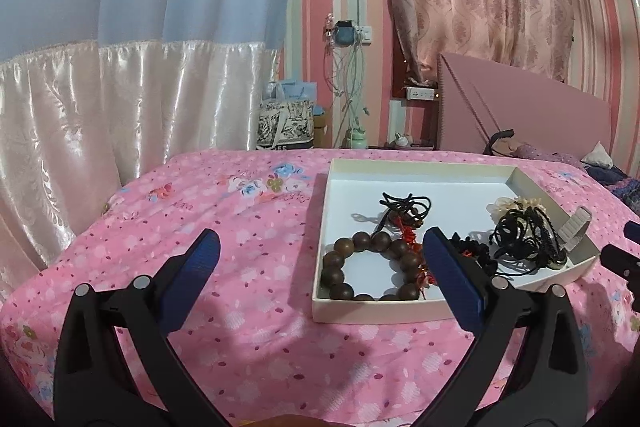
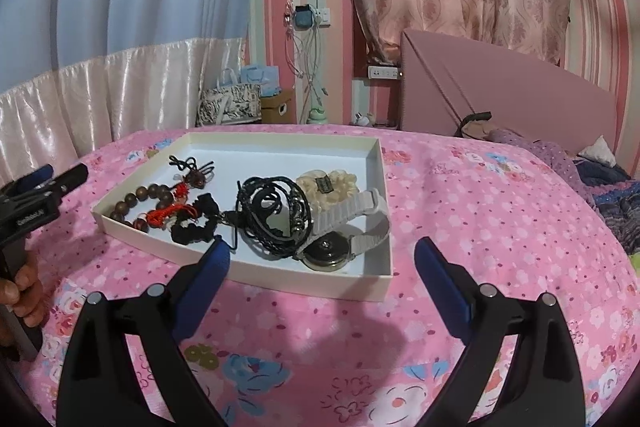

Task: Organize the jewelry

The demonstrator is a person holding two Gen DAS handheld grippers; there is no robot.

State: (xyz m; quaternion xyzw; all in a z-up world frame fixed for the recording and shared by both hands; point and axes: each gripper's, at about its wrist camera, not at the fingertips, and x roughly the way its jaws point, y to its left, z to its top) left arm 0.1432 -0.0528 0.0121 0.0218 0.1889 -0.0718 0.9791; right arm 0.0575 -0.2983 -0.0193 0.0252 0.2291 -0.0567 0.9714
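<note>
I see a matt white card box [image 2: 280, 143] on a soft printed cotton bedspread [image 2: 460, 195]. In it, the beads [image 1: 344, 259] look like polished dark wood, the cords [image 2: 272, 215] like braided black thread, the watch [image 2: 326, 253] case like glossy metal with a ribbed white strap. My fingers [image 1: 456, 279] carry matt blue pads on smooth black plastic. The curtain [image 1: 120, 107] hem shines like satin.

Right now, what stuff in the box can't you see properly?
- Wooden bead bracelet: left wrist view, the gripper's blue finger covers its right side.
- Watch: right wrist view, face too dark to read; black cords overlap its strap.
- Cream flower piece: label too small to read.
</note>
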